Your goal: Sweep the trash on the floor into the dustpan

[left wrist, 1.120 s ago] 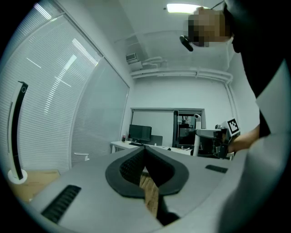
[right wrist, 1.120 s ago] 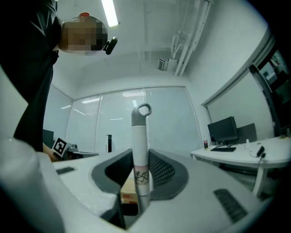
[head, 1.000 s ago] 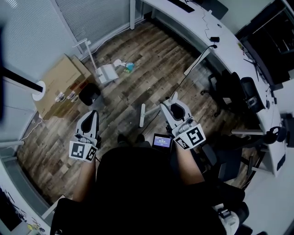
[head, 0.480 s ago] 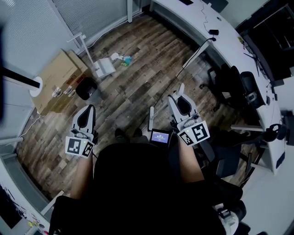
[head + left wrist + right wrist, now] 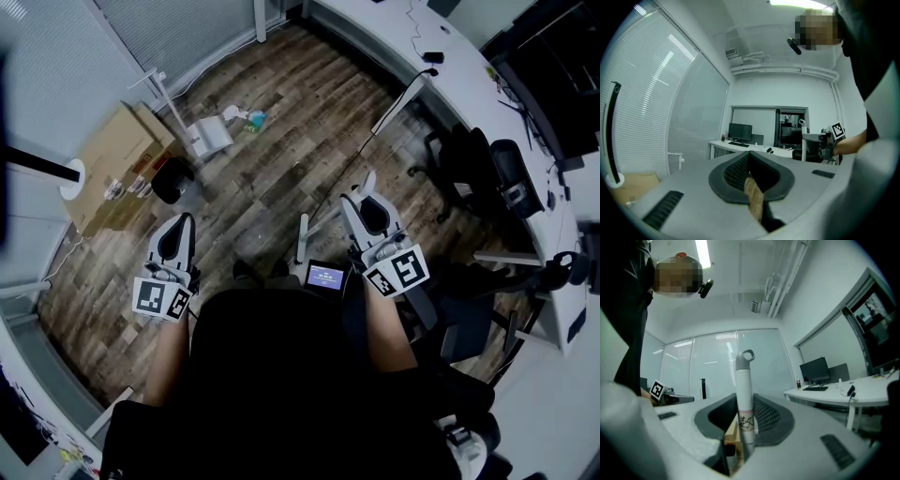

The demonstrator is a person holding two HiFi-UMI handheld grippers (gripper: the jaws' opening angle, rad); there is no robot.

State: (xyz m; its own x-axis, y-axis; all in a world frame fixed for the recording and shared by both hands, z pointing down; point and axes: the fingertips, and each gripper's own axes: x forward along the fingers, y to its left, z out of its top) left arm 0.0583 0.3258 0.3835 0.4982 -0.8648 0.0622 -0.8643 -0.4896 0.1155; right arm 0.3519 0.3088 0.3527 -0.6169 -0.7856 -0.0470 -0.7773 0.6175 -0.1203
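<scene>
In the head view my left gripper (image 5: pixel 183 225) is held level at the left, shut and empty; the left gripper view shows its dark pads (image 5: pixel 736 171) pressed together. At the right, my right gripper (image 5: pixel 360 199) is shut on an upright white broom handle (image 5: pixel 744 394) with a grey loop on top. The broom's lower white part (image 5: pixel 302 240) hangs near my feet. Far across the wooden floor stands the white dustpan (image 5: pixel 212 135) with its upright handle. Just right of it lies the trash (image 5: pixel 247 118), white and teal bits. Both grippers are well short of them.
A cardboard box (image 5: pixel 114 165) and a black round bin (image 5: pixel 169 180) sit left of the dustpan. A long curved white desk (image 5: pixel 469 103) runs along the right, with dark office chairs (image 5: pixel 473 173) beside it. A small lit screen (image 5: pixel 326 277) hangs at my waist.
Both grippers have shifted a little across the room with their jaws unchanged. The dustpan and trash now sit slightly higher and further left in the head view.
</scene>
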